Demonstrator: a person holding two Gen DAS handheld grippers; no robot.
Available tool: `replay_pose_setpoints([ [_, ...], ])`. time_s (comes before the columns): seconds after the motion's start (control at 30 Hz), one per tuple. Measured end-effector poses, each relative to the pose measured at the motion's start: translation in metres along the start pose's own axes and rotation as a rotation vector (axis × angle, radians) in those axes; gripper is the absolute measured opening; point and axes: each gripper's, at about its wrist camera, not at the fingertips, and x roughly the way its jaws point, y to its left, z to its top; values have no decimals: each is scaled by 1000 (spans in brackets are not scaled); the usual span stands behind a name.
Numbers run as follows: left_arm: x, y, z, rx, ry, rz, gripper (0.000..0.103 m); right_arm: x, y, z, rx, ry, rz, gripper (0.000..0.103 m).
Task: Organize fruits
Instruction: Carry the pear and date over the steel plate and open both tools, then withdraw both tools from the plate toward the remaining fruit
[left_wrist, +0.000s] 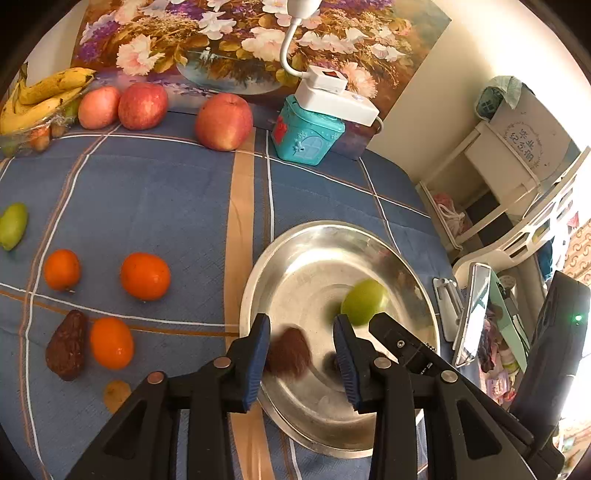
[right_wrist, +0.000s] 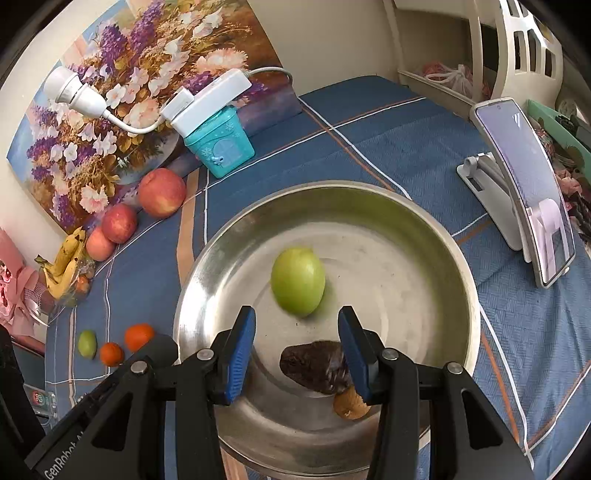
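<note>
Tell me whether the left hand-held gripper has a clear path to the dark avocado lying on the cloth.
Probably yes. The left hand-held gripper is open and empty over the metal bowl; the dark avocado lies exposed on the cloth, with only an orange touching its near side.

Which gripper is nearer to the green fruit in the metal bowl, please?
Probably the right. The right gripper hangs open just short of the green fruit; the left gripper, also open, sits over the bowl's near side.

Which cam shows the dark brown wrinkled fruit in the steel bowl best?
Right wrist: the dark brown wrinkled fruit is sharp, lying in the round steel bowl, its edge behind one tool finger. Left wrist shows it as a motion-blurred brown smear.
</note>
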Motion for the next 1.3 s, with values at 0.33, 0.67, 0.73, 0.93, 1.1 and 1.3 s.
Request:
replay_pose_setpoints([
  [0.33, -10, 17, 4, -29, 6, 142, 53, 2, 2, -2, -15, 28, -8, 48],
  [0.67, -31, 84, 0, -122, 54, 434, 84, 8, 25, -9, -125, 62, -39, 69],
  [0.73, -38, 93, 1, -135, 48, 459, 93, 9, 30, -11, -147, 67, -44, 71],
  [0.93, -67, 118, 0, -166, -14, 530, 103, 8, 46, -17, -213, 55, -42, 92],
  [1.1, -84, 130, 0, -183, -41, 553, 103, 6, 65, -24, -266, 50, -22, 95],
  [1.3, -105, 153, -3, -216, -55, 571, 103, 3, 92, -34, -316, 65, 46, 95],
])
